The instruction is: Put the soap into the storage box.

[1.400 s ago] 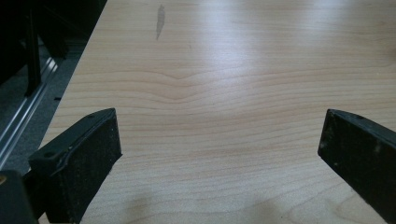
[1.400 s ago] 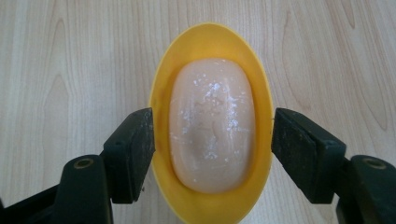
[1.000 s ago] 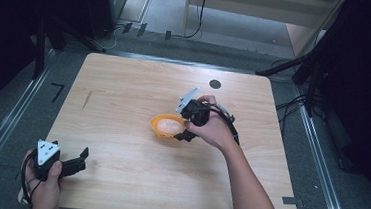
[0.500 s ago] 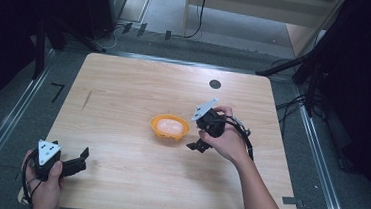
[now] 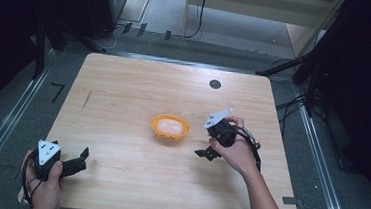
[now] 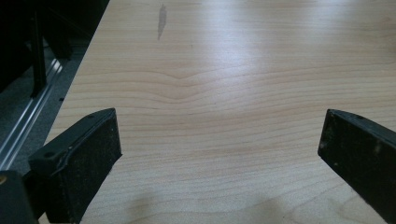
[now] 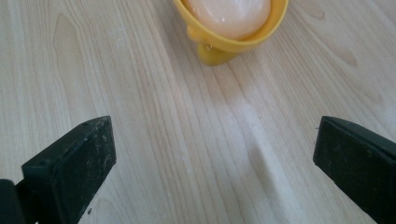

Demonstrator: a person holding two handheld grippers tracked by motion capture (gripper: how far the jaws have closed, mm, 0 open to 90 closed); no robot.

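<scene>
Right gripper view cuts off the far rim of the orange bowl, so we cannot identify the pale lump inside it. Our right gripper sits just beside the bowl, jaws wide apart over bare wood. Our left gripper, jaws also spread, rests near the table front-left corner.

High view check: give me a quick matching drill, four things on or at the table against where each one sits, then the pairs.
Things:
1. orange bowl
2. left claw
3. right claw
4. black round mark

Places:
A. near left corner of the table
B. far side, right of centre
C. about mid-table
D. just right of the bowl, apart from it

Pairs: 1-C, 2-A, 3-D, 4-B
</scene>
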